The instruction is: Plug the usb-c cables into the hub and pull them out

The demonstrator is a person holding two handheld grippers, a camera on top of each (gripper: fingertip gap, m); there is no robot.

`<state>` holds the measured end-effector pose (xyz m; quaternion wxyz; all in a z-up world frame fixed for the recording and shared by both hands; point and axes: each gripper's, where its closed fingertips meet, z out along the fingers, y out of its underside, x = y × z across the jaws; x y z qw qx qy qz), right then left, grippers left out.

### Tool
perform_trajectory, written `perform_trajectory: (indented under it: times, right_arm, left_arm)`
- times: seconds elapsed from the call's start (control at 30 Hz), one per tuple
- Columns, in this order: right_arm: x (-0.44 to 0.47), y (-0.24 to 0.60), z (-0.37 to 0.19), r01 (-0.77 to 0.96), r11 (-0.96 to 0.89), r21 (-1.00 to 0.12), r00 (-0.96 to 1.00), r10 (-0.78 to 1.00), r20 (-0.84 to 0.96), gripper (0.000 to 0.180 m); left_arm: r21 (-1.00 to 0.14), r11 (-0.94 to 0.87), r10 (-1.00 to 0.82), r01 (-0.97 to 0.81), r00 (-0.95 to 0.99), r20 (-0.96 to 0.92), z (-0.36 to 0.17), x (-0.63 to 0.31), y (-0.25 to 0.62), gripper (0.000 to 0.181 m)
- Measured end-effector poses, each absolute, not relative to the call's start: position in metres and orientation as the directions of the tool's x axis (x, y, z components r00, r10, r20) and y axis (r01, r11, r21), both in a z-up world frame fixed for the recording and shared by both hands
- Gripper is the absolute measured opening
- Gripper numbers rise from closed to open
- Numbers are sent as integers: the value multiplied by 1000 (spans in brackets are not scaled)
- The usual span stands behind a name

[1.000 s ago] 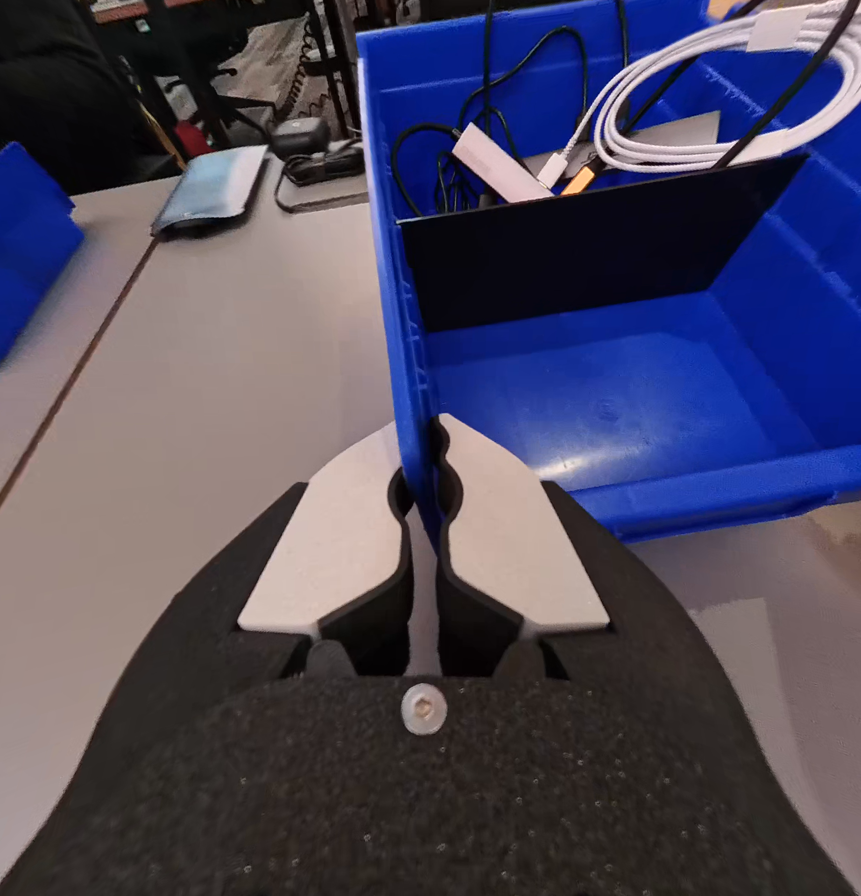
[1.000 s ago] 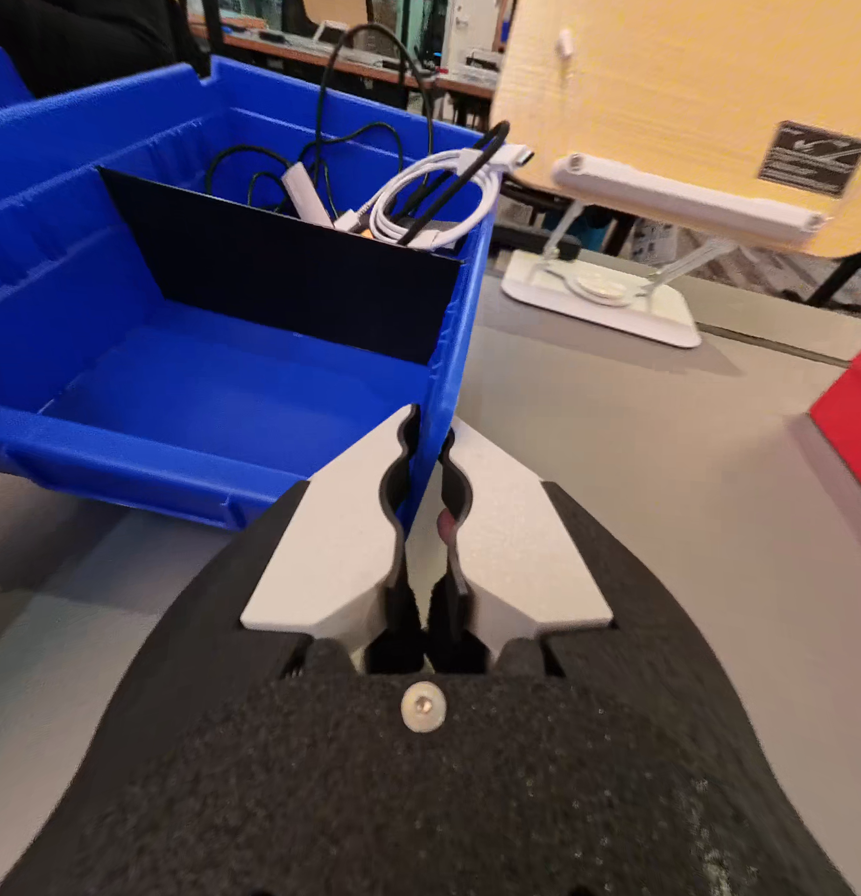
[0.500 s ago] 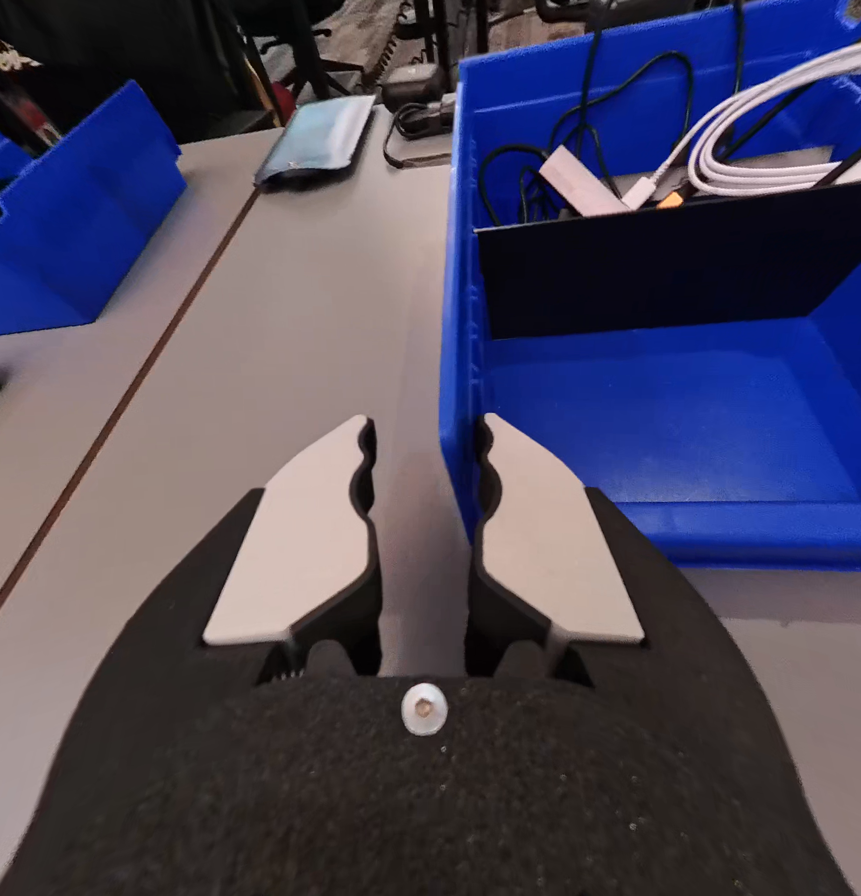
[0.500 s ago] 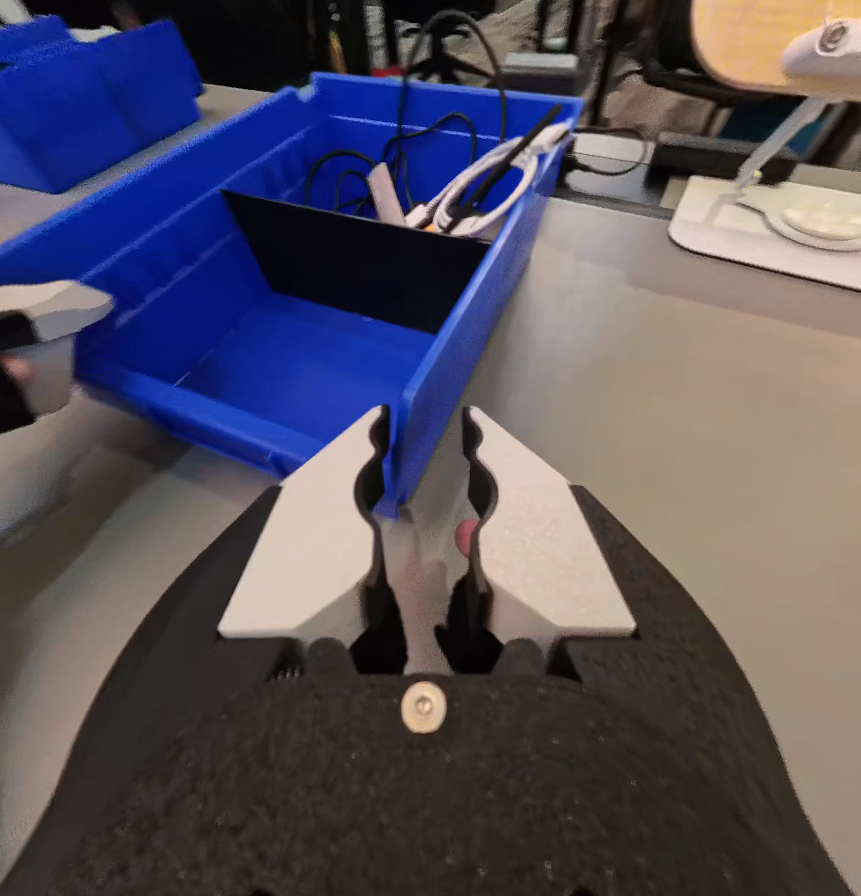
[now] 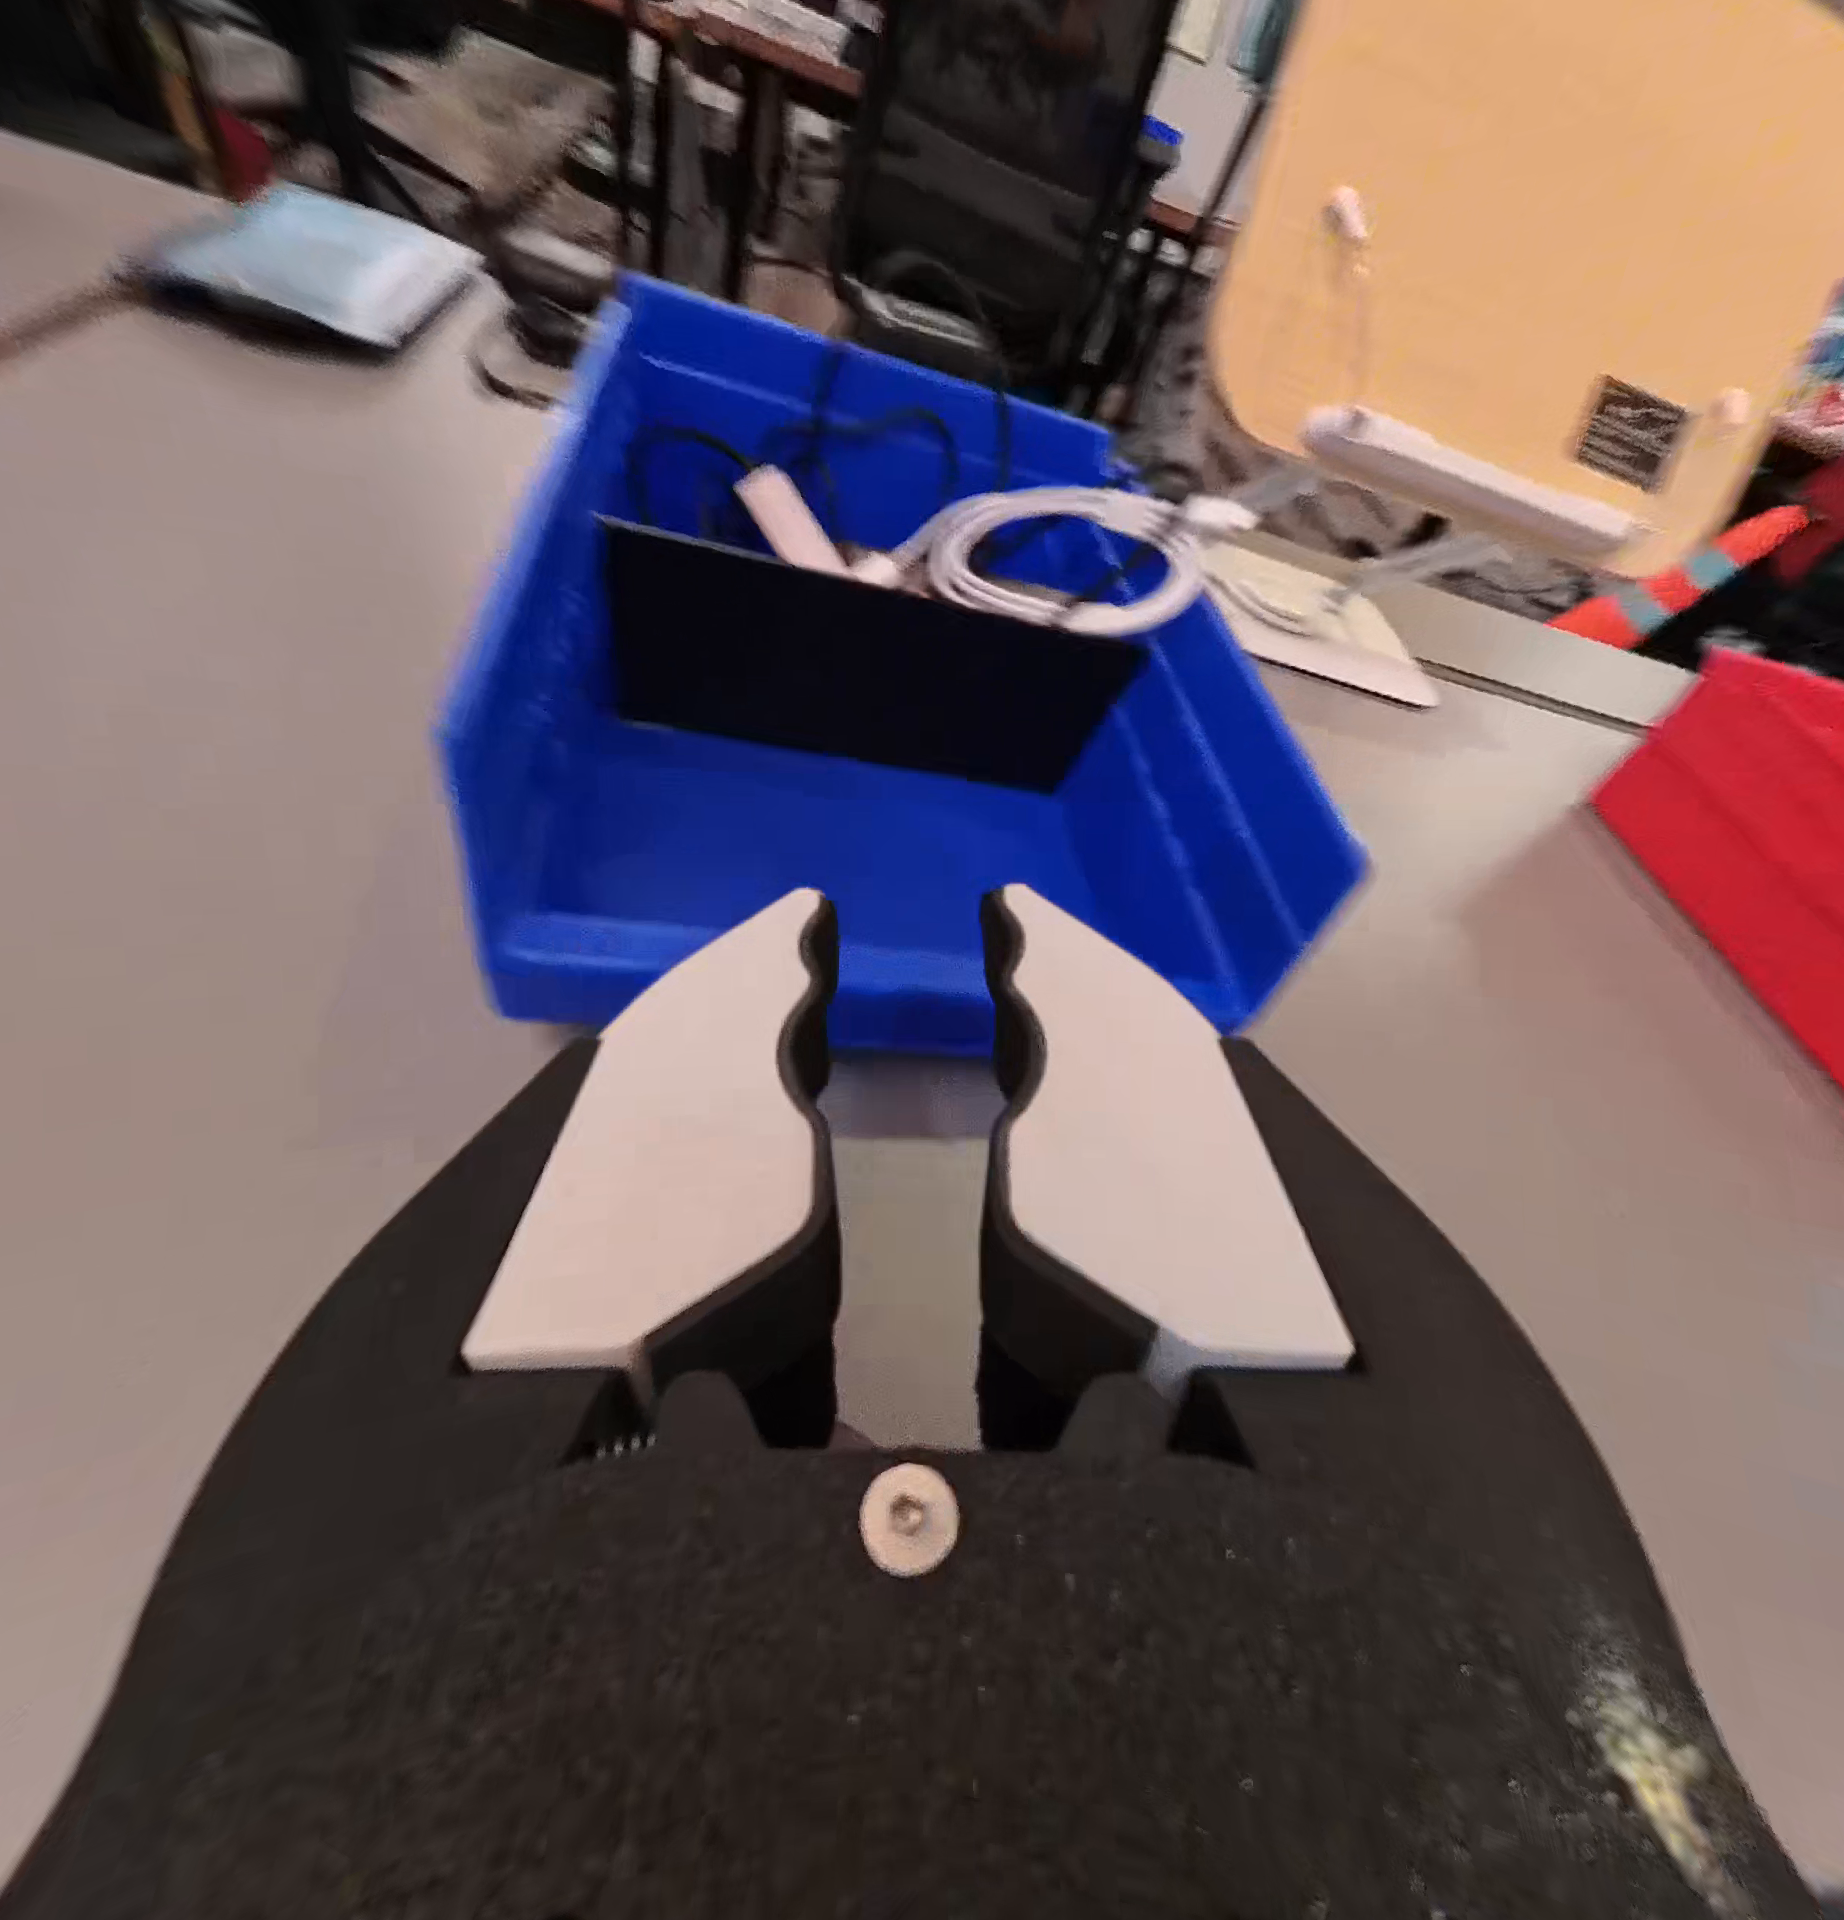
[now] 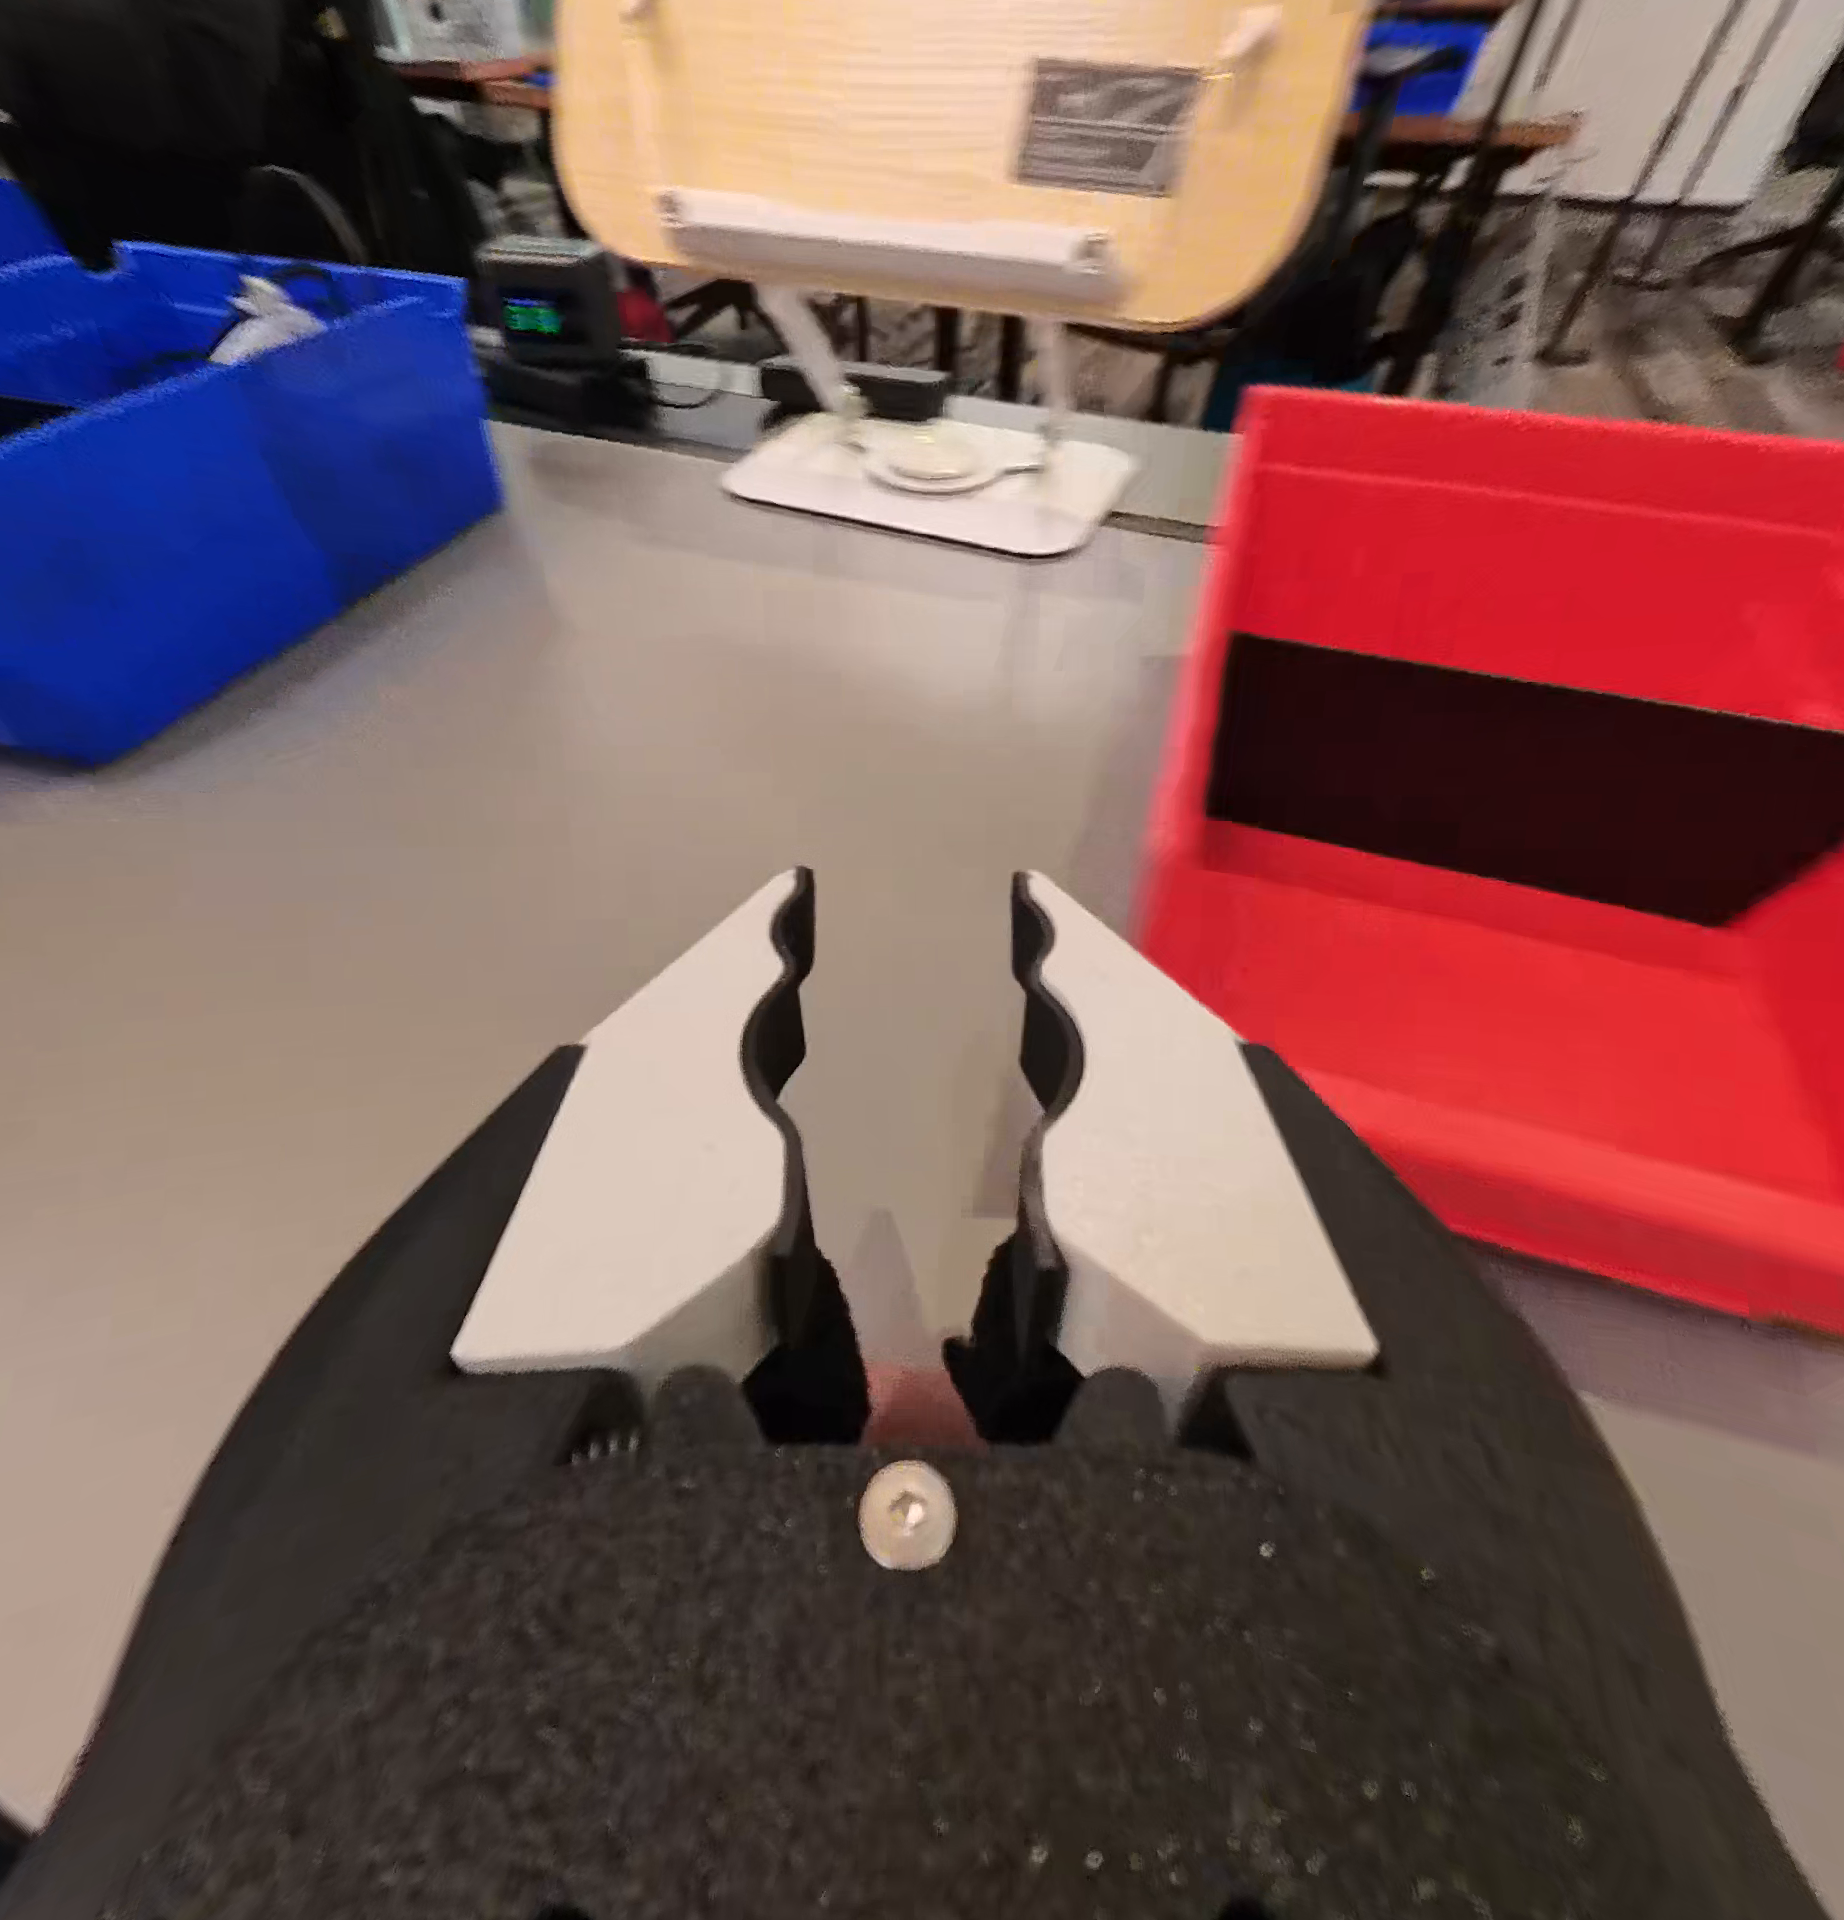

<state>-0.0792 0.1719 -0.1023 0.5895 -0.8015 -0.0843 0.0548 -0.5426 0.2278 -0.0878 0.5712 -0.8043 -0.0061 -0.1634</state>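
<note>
A blue bin [image 5: 1209,831] stands on the grey table, split by a black divider [image 5: 856,665]. Its far compartment holds a white hub [image 5: 788,514], a coiled white cable [image 5: 1063,561] and thin black cables [image 5: 876,436]. Its near compartment is empty. My left gripper [image 5: 910,904] is open and empty, just in front of the bin's near wall. My right gripper [image 6: 913,883] is open and empty over bare table, with the blue bin [image 6: 222,540] far to its left.
A red bin [image 6: 1541,935] with a black divider sits right of my right gripper; it also shows in the left wrist view [image 5: 1770,862]. A white stand base [image 6: 928,488] and a tan panel [image 6: 949,145] are behind. A grey pouch [image 5: 315,270] lies far left. There is about 45 cm between the tips of the two grippers. My left tips are about 50 cm from the tan panel [image 6: 949,145], my right tips only 40 cm. The left camera catches it too, in the left wrist view [image 5: 1533,415].
Both grippers let go of the blue bin's side walls and opened. The left one backed off to the bin's front. The right one swung right, toward the red bin.
</note>
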Motion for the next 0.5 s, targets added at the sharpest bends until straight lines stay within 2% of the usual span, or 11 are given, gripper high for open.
perform_trajectory:
  times: [0.07, 0.2, 0.33, 0.5]
  right_arm:
    - [-26, 158, -108, 66, -276, -959, 992, 117, 34, 40]
    - [31, 156, -102, -115, -258, -959, 991, 37, -128, 40]
    - [53, 169, -131, -114, -344, -932, 993, -17, -115, 41]
    - [43, 174, -133, -136, -349, -927, 990, -14, -140, 40]
  left_arm:
    - [-903, -372, -228, 215, 922, 314, -97, -515, 213, 26]
    - [-905, -410, -290, 116, 924, 250, -109, -479, 196, 26]
    - [-895, -446, -304, 11, 938, 163, -124, -469, 195, 26]
    - [-866, -498, -291, 41, 933, 211, -134, -477, 191, 26]
